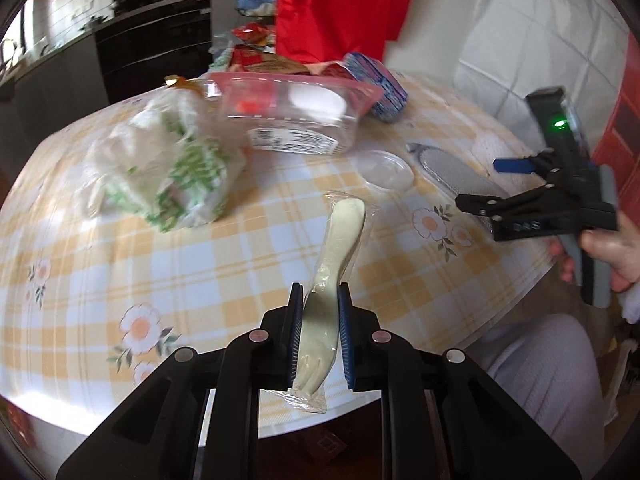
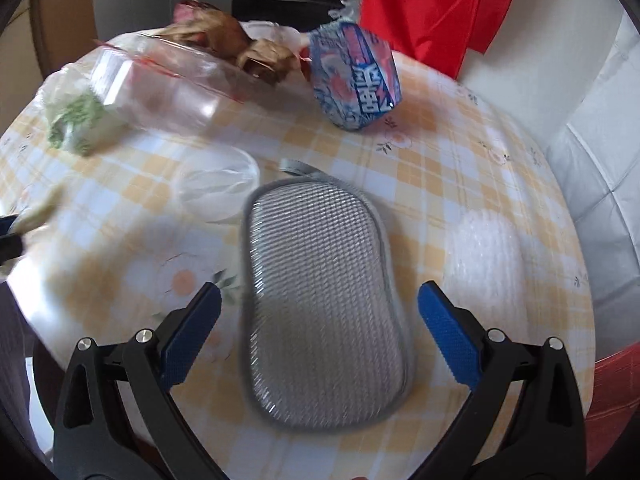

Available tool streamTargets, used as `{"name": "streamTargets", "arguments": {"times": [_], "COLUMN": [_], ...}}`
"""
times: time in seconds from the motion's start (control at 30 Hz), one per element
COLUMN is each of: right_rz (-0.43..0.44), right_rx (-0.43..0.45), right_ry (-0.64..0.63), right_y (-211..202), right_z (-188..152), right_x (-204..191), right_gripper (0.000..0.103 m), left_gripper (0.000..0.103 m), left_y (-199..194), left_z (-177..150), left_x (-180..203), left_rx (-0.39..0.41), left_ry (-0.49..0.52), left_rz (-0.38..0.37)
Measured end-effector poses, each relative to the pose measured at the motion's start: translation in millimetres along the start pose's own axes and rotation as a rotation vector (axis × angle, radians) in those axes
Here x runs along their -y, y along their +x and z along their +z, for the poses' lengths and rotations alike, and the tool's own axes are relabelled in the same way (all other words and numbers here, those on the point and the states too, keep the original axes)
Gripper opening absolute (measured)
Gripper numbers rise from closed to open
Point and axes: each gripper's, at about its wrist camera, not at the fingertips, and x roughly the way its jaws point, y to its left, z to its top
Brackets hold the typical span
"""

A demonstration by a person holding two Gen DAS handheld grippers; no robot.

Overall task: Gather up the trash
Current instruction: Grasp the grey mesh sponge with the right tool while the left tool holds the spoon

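Observation:
My left gripper [image 1: 320, 300] is shut on a cream plastic spork in a clear wrapper [image 1: 340, 240], held over the checked tablecloth [image 1: 200, 264]. My right gripper [image 2: 319, 300] is open and empty, jaws wide, just above a grey mesh sponge [image 2: 320, 300]; it also shows in the left wrist view [image 1: 480, 204] at the table's right edge. Trash on the table: a crumpled white-and-green bag [image 1: 168, 176], a clear plastic tray with a pink rim [image 1: 296, 112], a small clear lid [image 1: 386, 168], a blue-and-pink snack packet [image 2: 354, 80] and brown paper wrappers [image 2: 248, 48].
A white padded chair [image 2: 592, 168] stands to the right of the round table. A red cloth [image 1: 332, 8] hangs behind the table. Dark kitchen cabinets [image 1: 152, 40] are at the back left. A person's leg [image 1: 552, 380] is by the table's near right edge.

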Motion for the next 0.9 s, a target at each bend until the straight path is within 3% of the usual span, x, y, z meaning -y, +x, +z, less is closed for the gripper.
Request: {"name": "streamTargets", "arguments": {"times": [0.27,0.4,0.6,0.9], "right_rz": [0.067,0.127,0.153,0.207], "right_rx": [-0.087,-0.094,-0.027,0.134], "right_ry": [0.081,0.139,0.193,0.261], "right_y": [26.4,25.0,-0.4,-70.8], "right_z": [9.7,8.2,5.8,-5.3], "right_x": [14.7,19.8,19.4,-3.6], "right_gripper": [0.097,0.089,0.088,0.088], "left_gripper": [0.017,0.017,0.017,0.017], "left_y": [-22.0,-28.2,-39.1,-70.3], "left_z": [-7.0,-10.8,-13.6,-22.3], "left_x": [-19.3,-25.0,-27.7,-29.2], "left_rx": [0.041,0.055,0.077,0.121], "left_ry": [-0.068,-0.1,-0.119,-0.133], "left_rz": [-0.013,-0.025,-0.03,-0.029]}}
